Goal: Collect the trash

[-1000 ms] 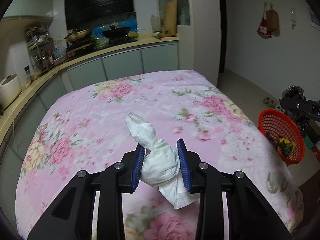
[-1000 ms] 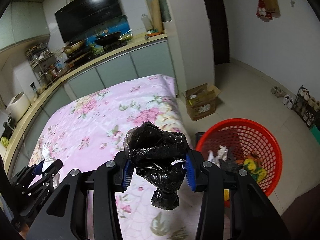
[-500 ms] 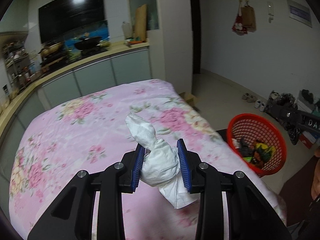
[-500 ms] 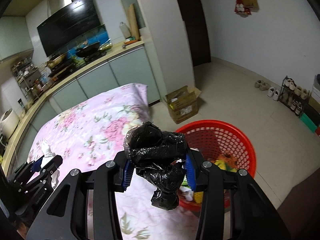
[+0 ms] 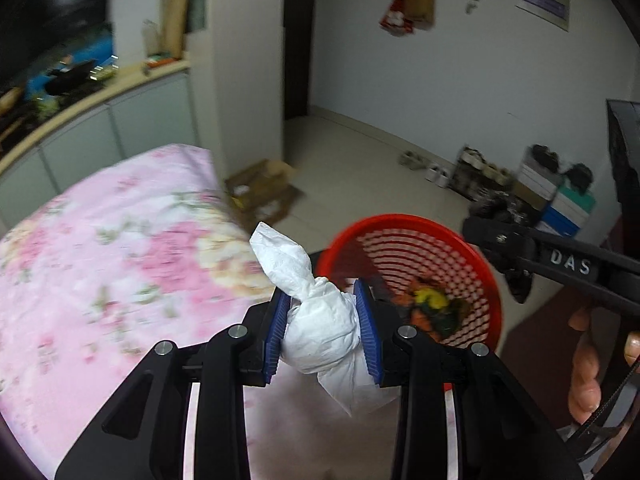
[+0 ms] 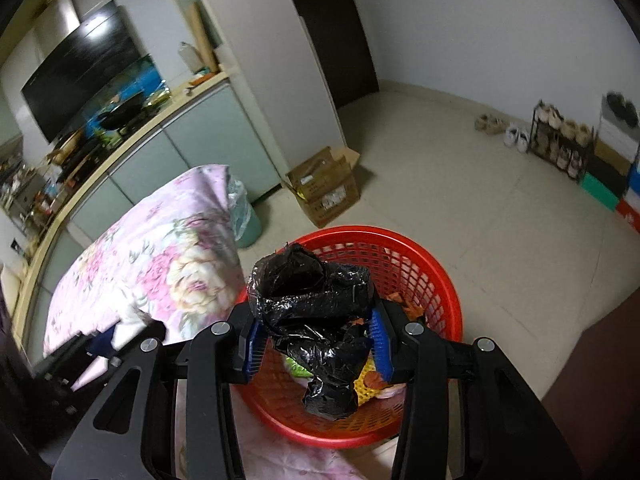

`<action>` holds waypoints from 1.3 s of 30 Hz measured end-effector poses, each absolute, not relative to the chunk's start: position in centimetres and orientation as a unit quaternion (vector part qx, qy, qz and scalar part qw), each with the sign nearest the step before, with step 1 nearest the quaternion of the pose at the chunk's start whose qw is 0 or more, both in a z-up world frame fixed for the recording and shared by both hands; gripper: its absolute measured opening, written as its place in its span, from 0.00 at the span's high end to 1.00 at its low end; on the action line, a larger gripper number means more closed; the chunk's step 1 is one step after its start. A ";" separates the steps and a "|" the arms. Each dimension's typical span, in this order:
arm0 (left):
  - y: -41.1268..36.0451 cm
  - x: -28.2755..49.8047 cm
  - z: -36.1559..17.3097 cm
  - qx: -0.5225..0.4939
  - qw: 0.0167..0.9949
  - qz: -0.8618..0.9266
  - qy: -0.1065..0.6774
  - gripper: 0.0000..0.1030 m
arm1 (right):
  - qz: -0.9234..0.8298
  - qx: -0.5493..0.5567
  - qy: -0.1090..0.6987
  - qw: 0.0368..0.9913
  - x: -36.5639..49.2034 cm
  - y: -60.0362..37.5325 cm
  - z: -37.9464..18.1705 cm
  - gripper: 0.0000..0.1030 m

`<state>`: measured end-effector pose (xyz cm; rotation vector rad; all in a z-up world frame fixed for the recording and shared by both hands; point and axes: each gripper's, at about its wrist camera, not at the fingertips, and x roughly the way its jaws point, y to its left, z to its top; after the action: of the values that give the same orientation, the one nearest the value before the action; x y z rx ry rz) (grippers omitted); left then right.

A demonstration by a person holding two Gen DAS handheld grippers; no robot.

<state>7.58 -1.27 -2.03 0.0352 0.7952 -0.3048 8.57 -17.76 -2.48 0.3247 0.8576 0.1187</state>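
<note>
My left gripper (image 5: 323, 334) is shut on a crumpled white paper wad (image 5: 316, 312) and holds it over the table's right edge, just left of the red mesh basket (image 5: 476, 256) on the floor. My right gripper (image 6: 316, 340) is shut on a crumpled black plastic bag (image 6: 312, 304) and holds it directly above the red basket (image 6: 440, 276). The basket holds several bits of coloured trash (image 5: 434, 308). The right gripper's black body (image 5: 560, 264) shows at the right of the left wrist view.
A table with a pink floral cloth (image 5: 100, 248) lies to the left. A cardboard box (image 6: 324, 188) and a lined green bin (image 6: 242, 216) stand on the floor behind the basket. A shoe rack (image 6: 560, 144) and boxes line the far wall.
Both grippers have swung right, off the table toward the basket. The black bag is now over the basket; the white wad has reached the table's right edge. Both grips are unchanged.
</note>
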 end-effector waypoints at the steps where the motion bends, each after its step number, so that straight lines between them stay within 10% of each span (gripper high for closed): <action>1: -1.9 8.1 -2.3 0.013 0.907 -0.157 0.391 0.69 | 0.058 0.163 0.419 0.891 9.1 -18.2 -2.7 0.60; 7: -4.8 10.2 -3.8 0.003 0.887 -0.205 0.415 0.67 | 0.070 0.203 0.449 0.867 11.2 -19.5 -4.1 0.48; 17: -4.6 10.2 -3.4 -0.008 0.892 -0.200 0.406 0.24 | 0.084 0.245 0.430 0.865 10.3 -20.9 -2.9 0.31; 39: 2.9 -2.2 4.0 0.030 0.959 0.023 0.282 0.11 | 0.076 0.079 0.311 0.944 -2.3 -14.6 2.2 0.11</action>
<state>-2.20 2.87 4.04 0.0605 0.5726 0.0461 -2.27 -14.58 2.23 0.1617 0.6336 0.1554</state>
